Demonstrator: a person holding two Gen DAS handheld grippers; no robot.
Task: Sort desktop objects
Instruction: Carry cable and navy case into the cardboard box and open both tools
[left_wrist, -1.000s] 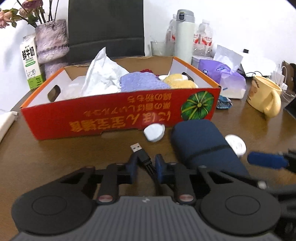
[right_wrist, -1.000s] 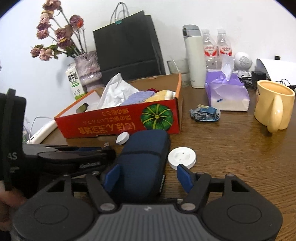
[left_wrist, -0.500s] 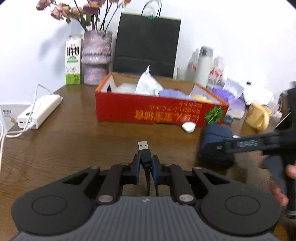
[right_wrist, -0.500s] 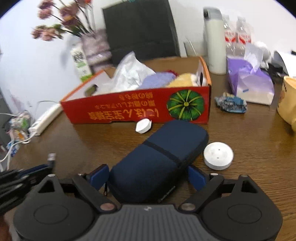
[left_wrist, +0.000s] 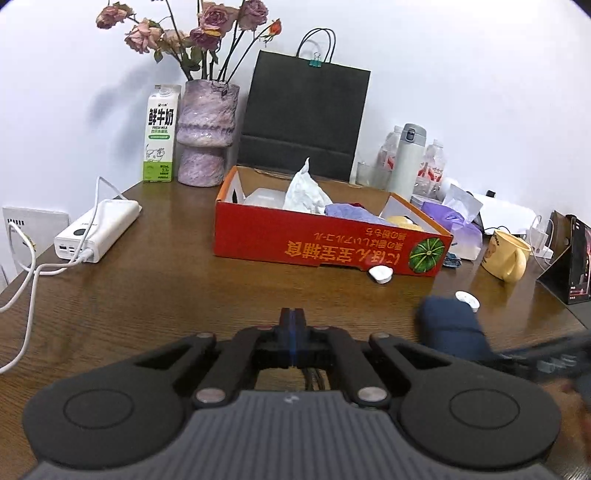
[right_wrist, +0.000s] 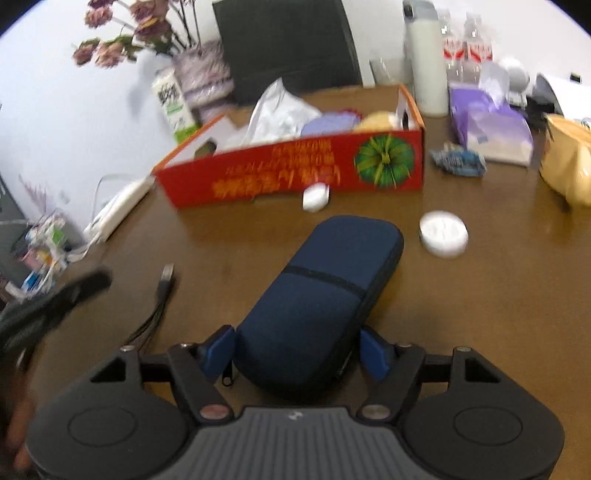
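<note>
Both wrist views look low across the table (right nearer), sharing the red box (left_wrist: 325, 243) (right_wrist: 291, 166).

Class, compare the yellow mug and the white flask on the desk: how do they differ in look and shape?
The yellow mug is squat and open-topped; the white flask is tall, slim and capped. The mug has a side handle; the flask shows none. Both stand upright on the wooden desk.

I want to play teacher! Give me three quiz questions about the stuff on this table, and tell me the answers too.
1. True or false: the yellow mug stands outside the red box.
2. The case lying near the white puck is: A green, B navy, C pink.
3. Fill in: the flowers stand in a ___ vase.
Key: 1 true; 2 B; 3 purple.
</note>
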